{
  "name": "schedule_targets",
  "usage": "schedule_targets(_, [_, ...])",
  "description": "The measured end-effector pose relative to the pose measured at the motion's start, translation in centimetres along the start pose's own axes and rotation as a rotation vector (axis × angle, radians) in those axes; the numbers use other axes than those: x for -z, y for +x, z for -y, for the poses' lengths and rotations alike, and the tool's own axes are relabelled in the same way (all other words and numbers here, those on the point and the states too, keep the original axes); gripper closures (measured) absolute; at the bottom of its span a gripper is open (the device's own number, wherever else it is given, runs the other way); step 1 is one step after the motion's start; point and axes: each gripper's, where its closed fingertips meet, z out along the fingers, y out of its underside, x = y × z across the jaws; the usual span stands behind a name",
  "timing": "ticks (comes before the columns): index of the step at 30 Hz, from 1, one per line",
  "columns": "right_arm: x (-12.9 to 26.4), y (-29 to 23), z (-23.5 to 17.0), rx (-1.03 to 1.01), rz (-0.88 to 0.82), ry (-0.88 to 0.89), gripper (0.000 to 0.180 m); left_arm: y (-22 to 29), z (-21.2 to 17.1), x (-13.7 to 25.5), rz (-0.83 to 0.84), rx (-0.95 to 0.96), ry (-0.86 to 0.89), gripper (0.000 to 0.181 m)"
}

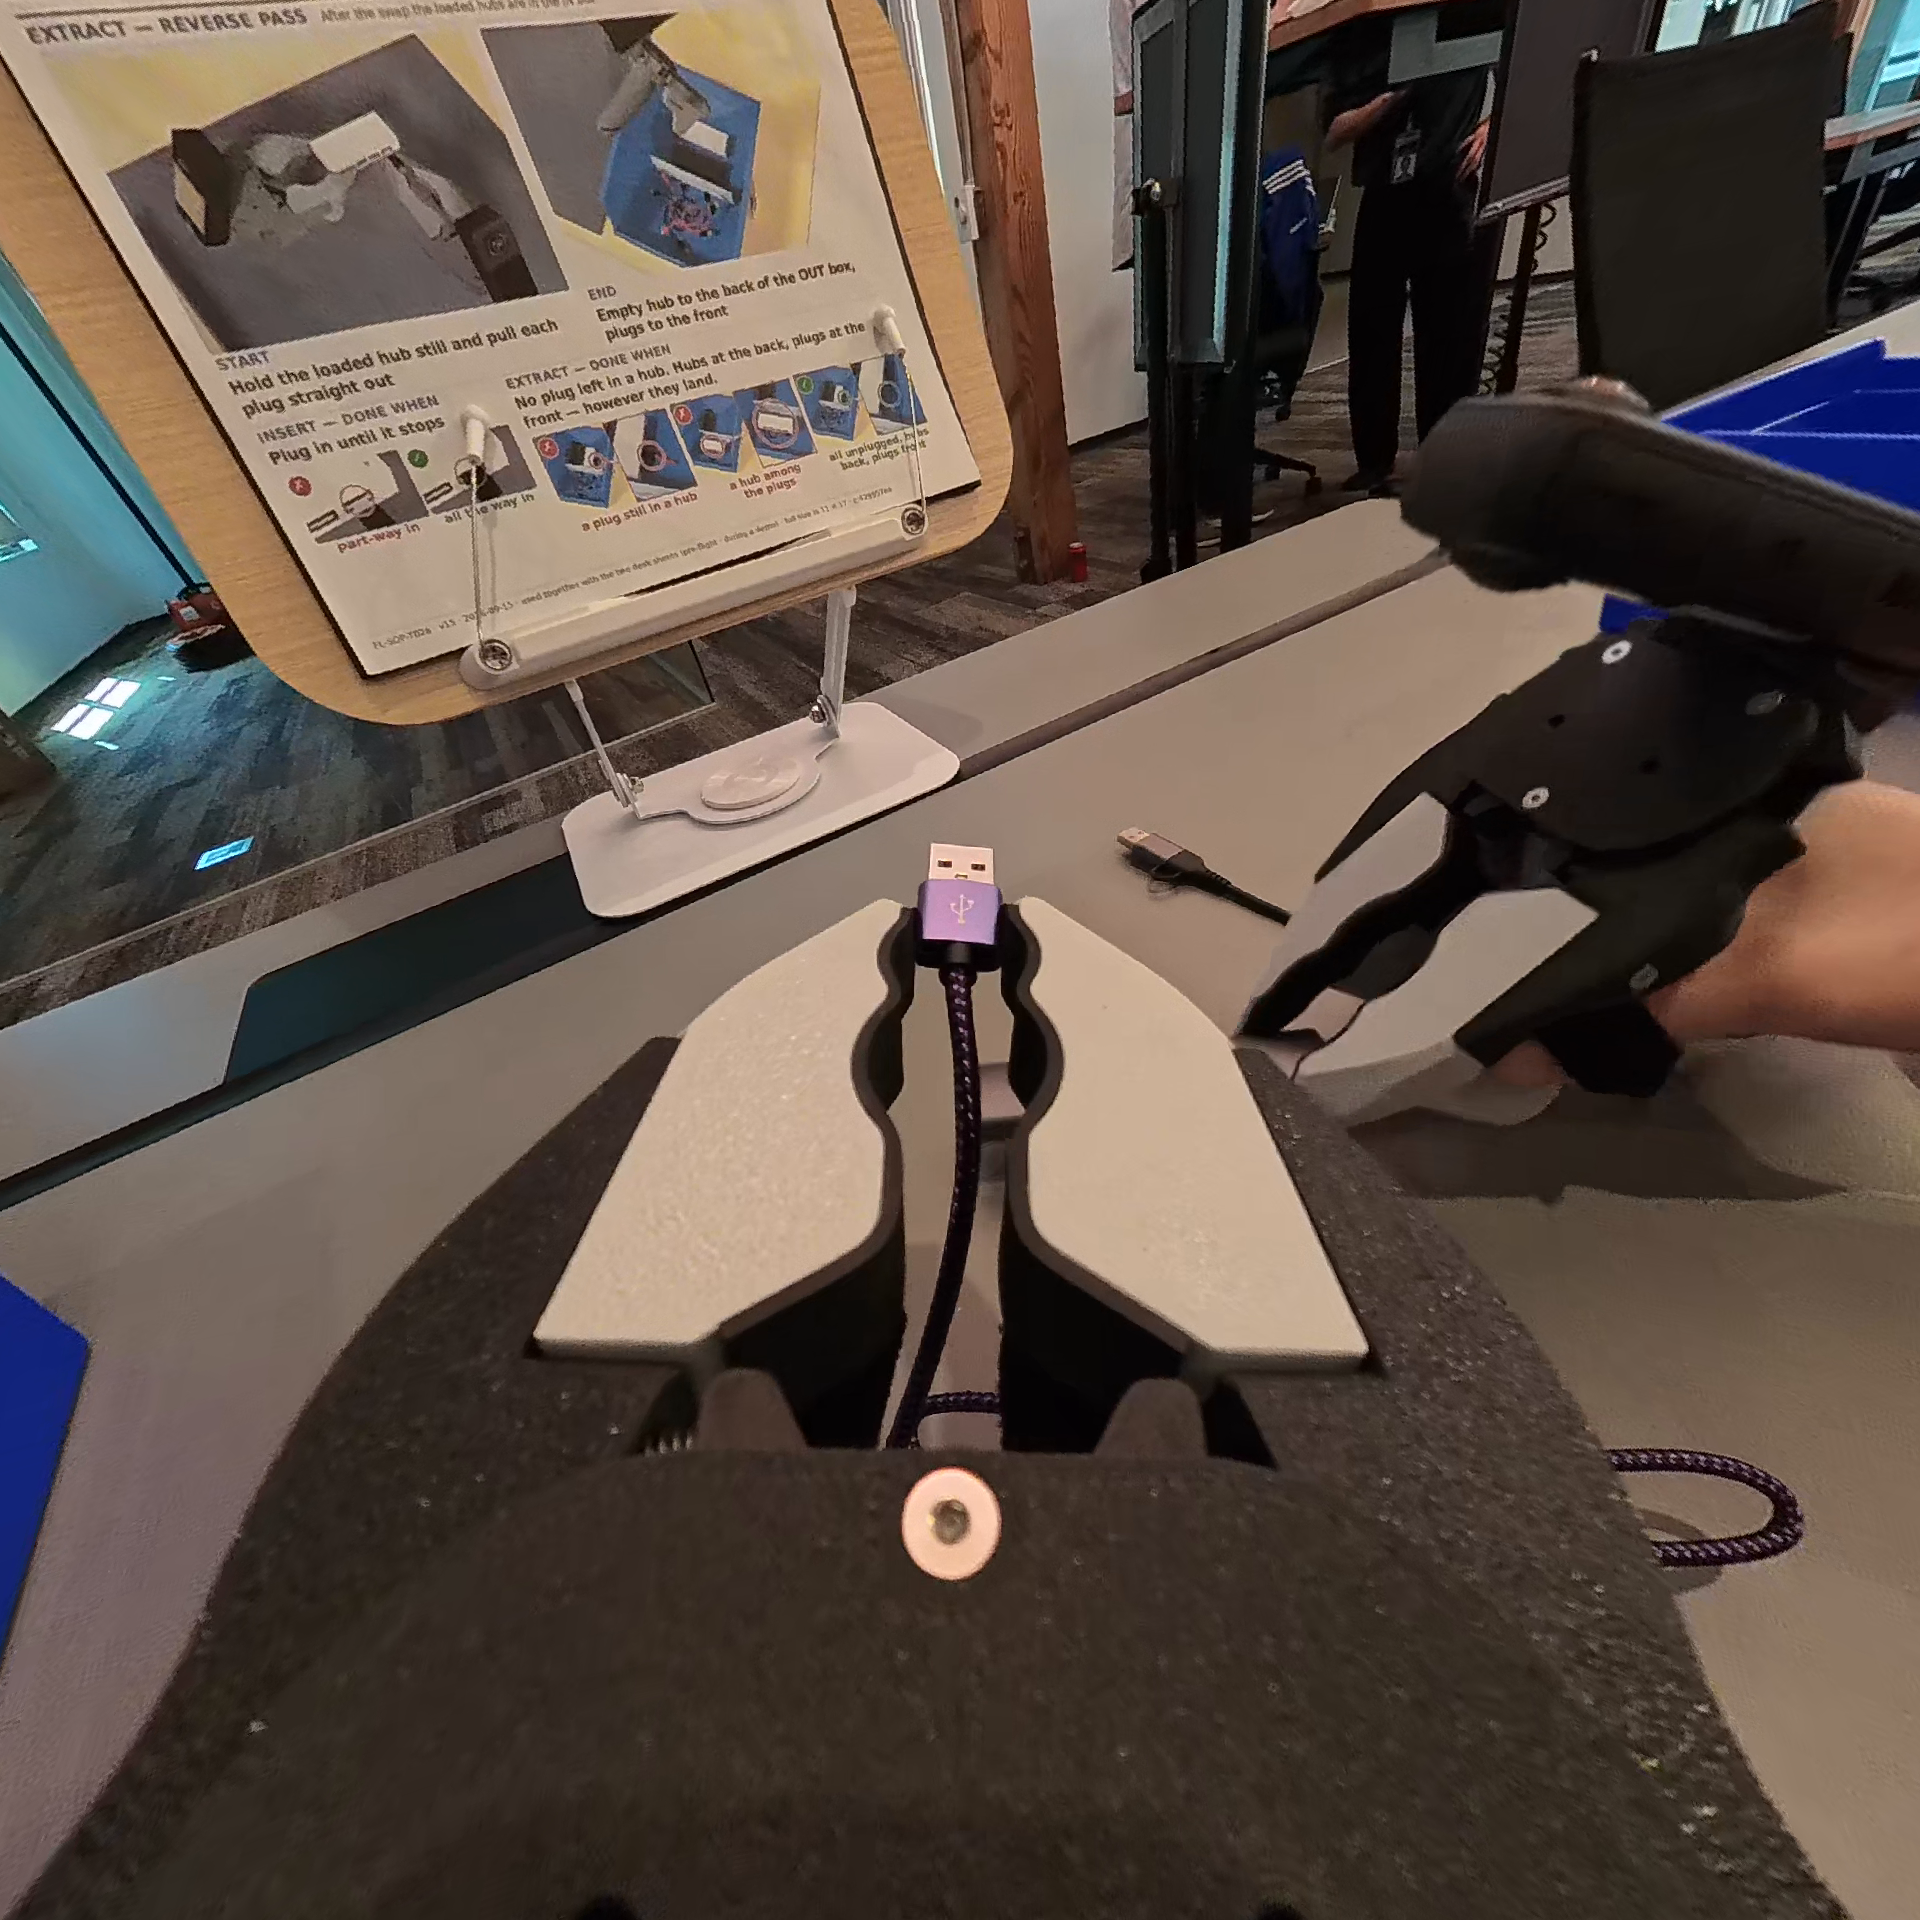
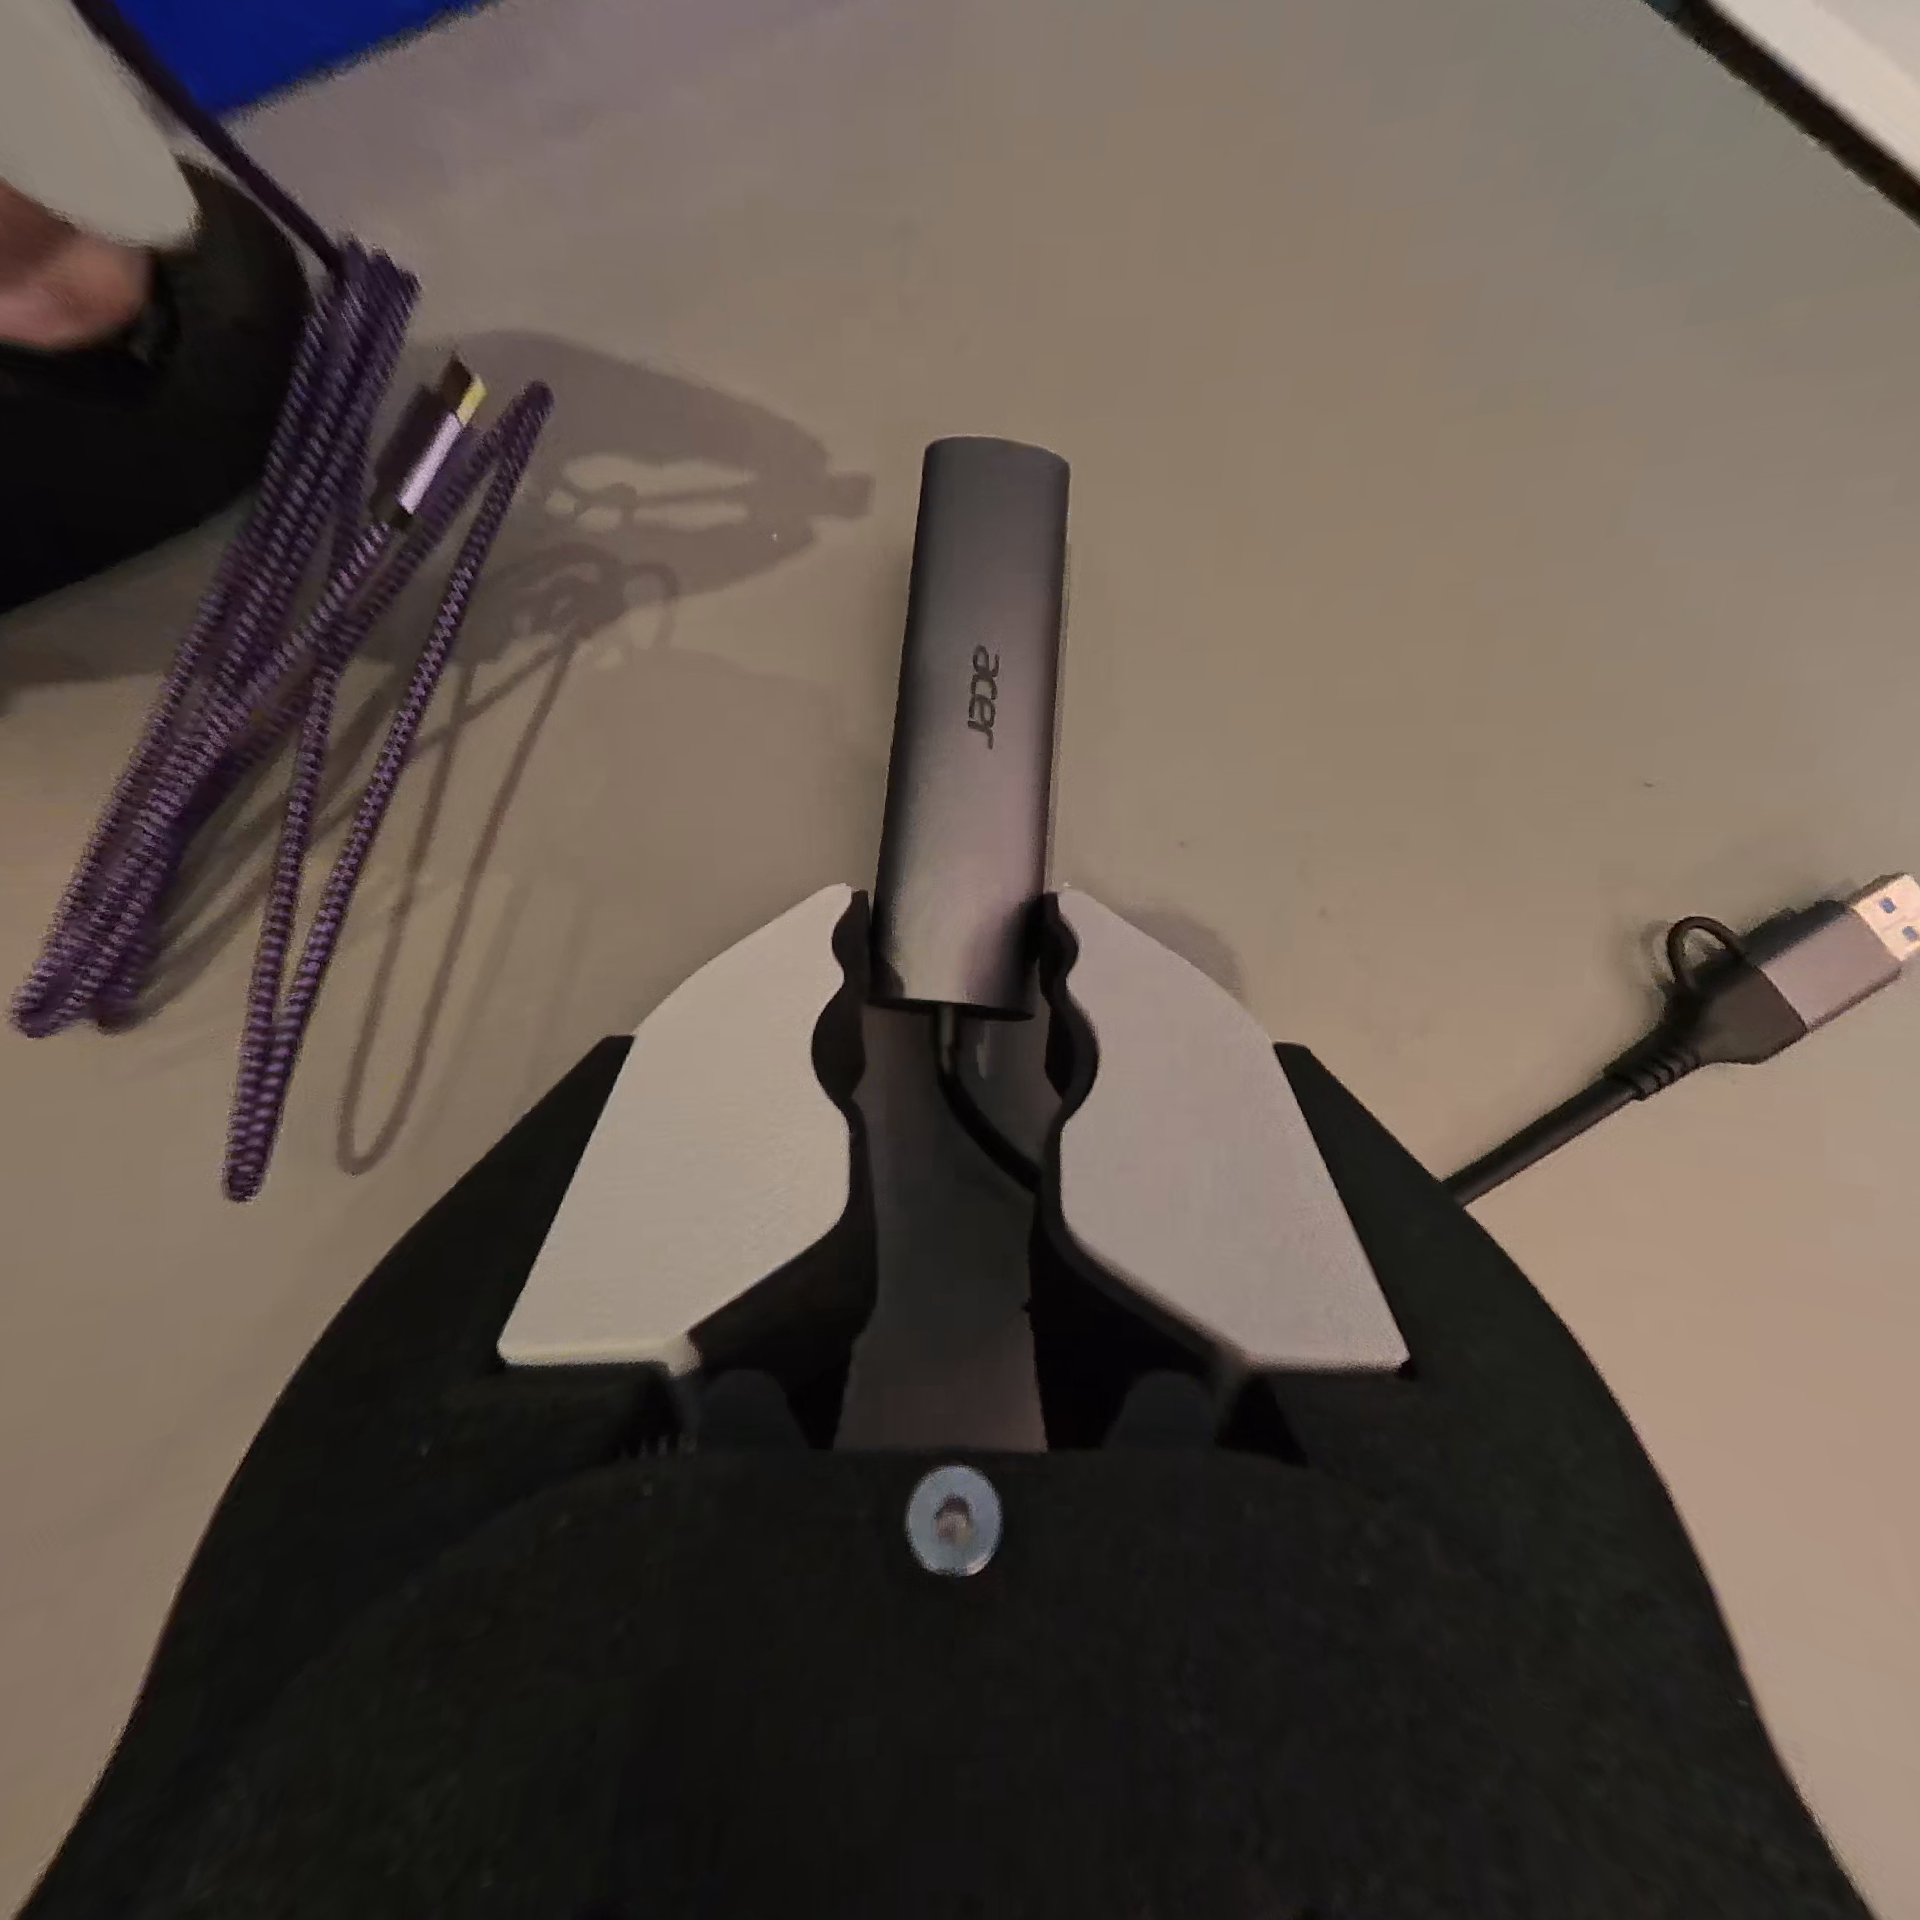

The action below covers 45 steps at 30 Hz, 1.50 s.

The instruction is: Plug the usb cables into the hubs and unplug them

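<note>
My left gripper (image 1: 958,920) is shut on the purple USB plug (image 1: 958,906) of a purple braided cable (image 1: 951,1143); the metal tip points forward, above the grey table (image 1: 1143,748). My right gripper (image 2: 954,935) is shut on the near end of a dark grey USB hub (image 2: 977,675), which points away over the table. The hub's own black lead ends in a grey USB plug (image 2: 1808,961), which also lies on the table in the left wrist view (image 1: 1158,850). The right gripper (image 1: 1320,997) shows at the right of the left wrist view, fingertips down near the table.
A white stand (image 1: 758,805) holds an instruction sheet (image 1: 499,291) at the table's far edge. Blue bins sit at far right (image 1: 1787,426) and near left (image 1: 31,1434). The purple cable hangs in loops (image 2: 281,727) with its other plug (image 2: 431,457). A person (image 1: 1413,208) stands beyond the table. Across from one pair of fingers to the other is roughly 15 centimeters.
</note>
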Motion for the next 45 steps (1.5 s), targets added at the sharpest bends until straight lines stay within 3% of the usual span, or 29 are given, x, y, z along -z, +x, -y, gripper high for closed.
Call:
schedule_targets(6, [2.4, 0.3, 1.8, -0.143, 0.111, 0.140, 0.149, 0.2, -0.3, 0.0, -0.012, 0.001, -0.013, 0.165])
schedule_targets(13, [4.3, 1.4, 3.2, -0.187, 0.099, 0.208, 0.149, 1.1, -0.8, -0.3, -0.042, -0.006, -0.038, 0.165])
schedule_targets(21, [5.1, 2.1, 5.1, -0.126, 0.017, 0.130, 0.149, 1.8, -1.2, -0.6, -0.051, 0.000, -0.057, 0.165])
schedule_targets(31, [3.9, 1.6, 7.7, 0.045, 0.046, 0.000, 0.149, 1.3, -1.8, -0.6, -0.042, 0.049, -0.071, 0.166])
schedule_targets(45, [3.1, 1.0, 3.7, 0.009, 0.165, -0.071, 0.149, 1.4, -2.3, -0.6, -0.043, 0.035, -0.091, 0.165])
